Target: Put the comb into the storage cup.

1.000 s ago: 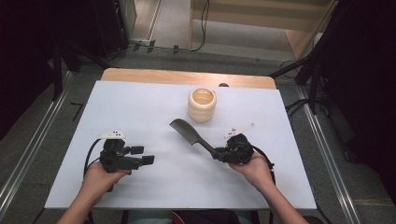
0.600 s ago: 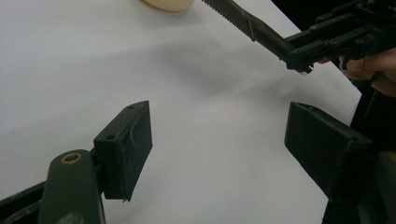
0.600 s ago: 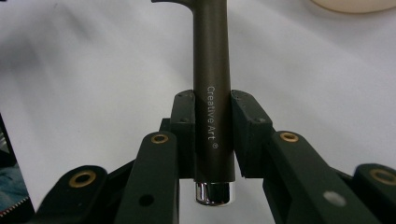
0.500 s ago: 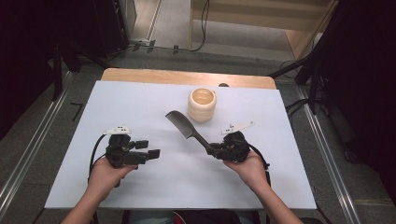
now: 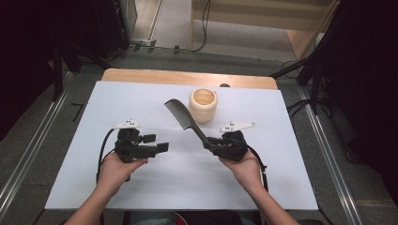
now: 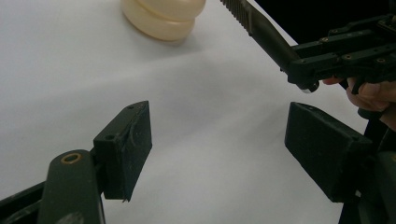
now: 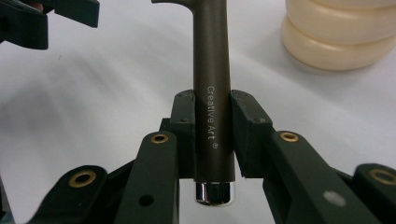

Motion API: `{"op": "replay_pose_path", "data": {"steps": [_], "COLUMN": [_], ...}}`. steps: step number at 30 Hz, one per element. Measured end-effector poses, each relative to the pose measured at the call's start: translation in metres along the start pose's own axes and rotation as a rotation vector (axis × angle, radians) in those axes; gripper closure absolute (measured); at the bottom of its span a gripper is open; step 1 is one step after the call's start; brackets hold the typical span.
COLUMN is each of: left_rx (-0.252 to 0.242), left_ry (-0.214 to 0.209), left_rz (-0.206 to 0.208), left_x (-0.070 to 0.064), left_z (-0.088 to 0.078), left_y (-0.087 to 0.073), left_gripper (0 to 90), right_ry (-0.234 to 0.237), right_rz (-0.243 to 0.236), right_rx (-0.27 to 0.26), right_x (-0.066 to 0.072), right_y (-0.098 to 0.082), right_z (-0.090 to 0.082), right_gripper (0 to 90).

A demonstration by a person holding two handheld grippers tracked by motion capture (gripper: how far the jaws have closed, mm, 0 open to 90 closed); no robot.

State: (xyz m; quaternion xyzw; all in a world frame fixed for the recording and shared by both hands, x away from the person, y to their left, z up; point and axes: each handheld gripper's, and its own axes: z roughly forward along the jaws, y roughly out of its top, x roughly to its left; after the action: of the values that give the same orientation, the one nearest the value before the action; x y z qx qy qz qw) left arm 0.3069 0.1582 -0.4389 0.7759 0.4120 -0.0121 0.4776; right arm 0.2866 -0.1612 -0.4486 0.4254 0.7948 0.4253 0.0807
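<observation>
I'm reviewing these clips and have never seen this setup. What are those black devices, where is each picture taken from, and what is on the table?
A person sits at a white table and holds a hand-operated two-jaw gripper in each hand. The high view looks down from above; the other two pictures come from cameras riding on each gripper. The right gripper is clamped on the handle of a dark comb, which points towards a cream ribbed cup; the right gripper view shows the handle squeezed between the pads. The left gripper is open and holds nothing, as the left gripper view shows.
</observation>
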Motion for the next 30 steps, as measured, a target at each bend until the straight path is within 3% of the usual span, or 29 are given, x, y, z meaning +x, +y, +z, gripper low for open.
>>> {"op": "replay_pose_path", "data": {"steps": [19,30], "left_rx": [-0.085,-0.116], "left_ry": [0.017,0.028], "left_rz": [-0.058,-0.087], "left_x": [-0.006,-0.013], "left_z": [0.006,0.019], "left_y": [0.023,0.03], "left_gripper": [25.7,25.8], "right_ry": [-0.057,-0.055], "right_rz": [0.015,0.04], "right_rx": [-0.091,-0.123], "right_x": [0.013,0.019], "right_y": [0.005,0.007], "right_z": [0.012,0.019], "right_gripper": [70.4,70.4]}}
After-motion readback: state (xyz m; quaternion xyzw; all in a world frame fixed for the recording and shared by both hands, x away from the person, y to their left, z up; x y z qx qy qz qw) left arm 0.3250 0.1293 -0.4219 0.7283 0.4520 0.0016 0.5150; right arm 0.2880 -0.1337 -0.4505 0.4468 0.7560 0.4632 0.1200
